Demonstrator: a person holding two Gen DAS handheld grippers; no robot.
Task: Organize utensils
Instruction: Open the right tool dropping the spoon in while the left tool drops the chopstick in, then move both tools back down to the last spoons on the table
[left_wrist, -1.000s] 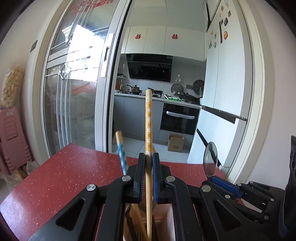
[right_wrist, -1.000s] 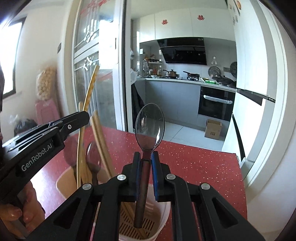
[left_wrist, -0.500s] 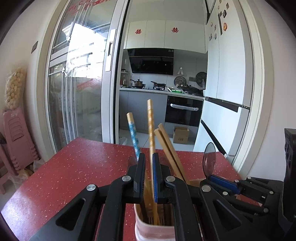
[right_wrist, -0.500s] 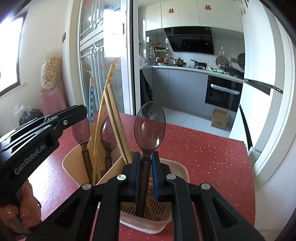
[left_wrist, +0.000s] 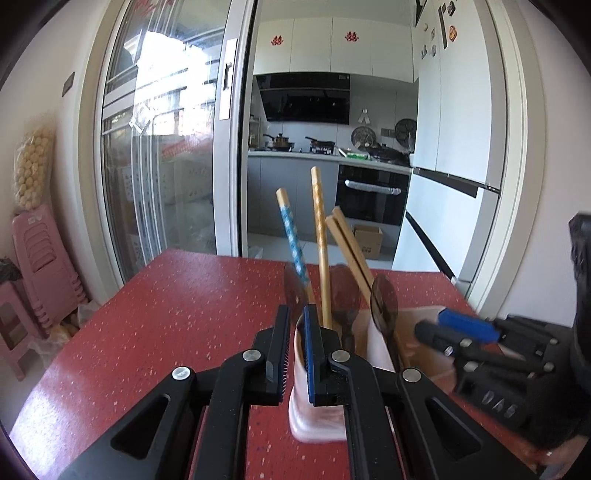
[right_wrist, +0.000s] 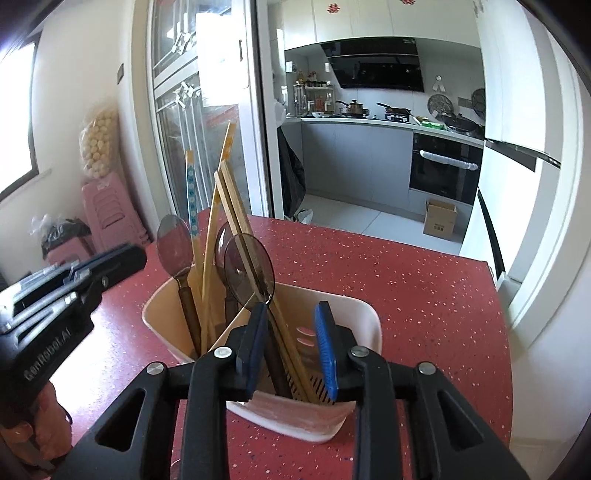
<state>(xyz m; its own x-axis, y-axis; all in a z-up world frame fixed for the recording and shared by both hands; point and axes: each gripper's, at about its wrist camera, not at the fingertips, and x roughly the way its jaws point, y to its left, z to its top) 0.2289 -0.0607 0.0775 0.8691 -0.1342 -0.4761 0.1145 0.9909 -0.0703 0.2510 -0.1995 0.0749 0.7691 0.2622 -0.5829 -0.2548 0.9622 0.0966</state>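
Note:
A pale pink utensil holder (right_wrist: 354, 317) stands on the red table (right_wrist: 406, 280). It holds several chopsticks (right_wrist: 225, 206) and three dark spoons (right_wrist: 249, 269). My right gripper (right_wrist: 291, 339) is open just in front of the holder, its jaws apart on either side of a spoon's handle without gripping it. My left gripper (left_wrist: 293, 354) is open and empty close before the holder (left_wrist: 314, 413). In the left wrist view the yellow chopstick (left_wrist: 319, 236) and the blue-patterned chopstick (left_wrist: 291, 236) stand in the holder, and the right gripper (left_wrist: 458, 332) shows at the right.
The table's far edge faces an open sliding glass door (left_wrist: 177, 147) and a kitchen. A white fridge (right_wrist: 524, 147) is at the right. Pink stools (left_wrist: 40, 258) stand by the wall at the left. The left gripper's body (right_wrist: 55, 295) is left of the holder.
Both grippers have opened: the left let go of the yellow chopstick and the right let go of the spoon, both now standing in the holder. Both grippers have drawn back from it.

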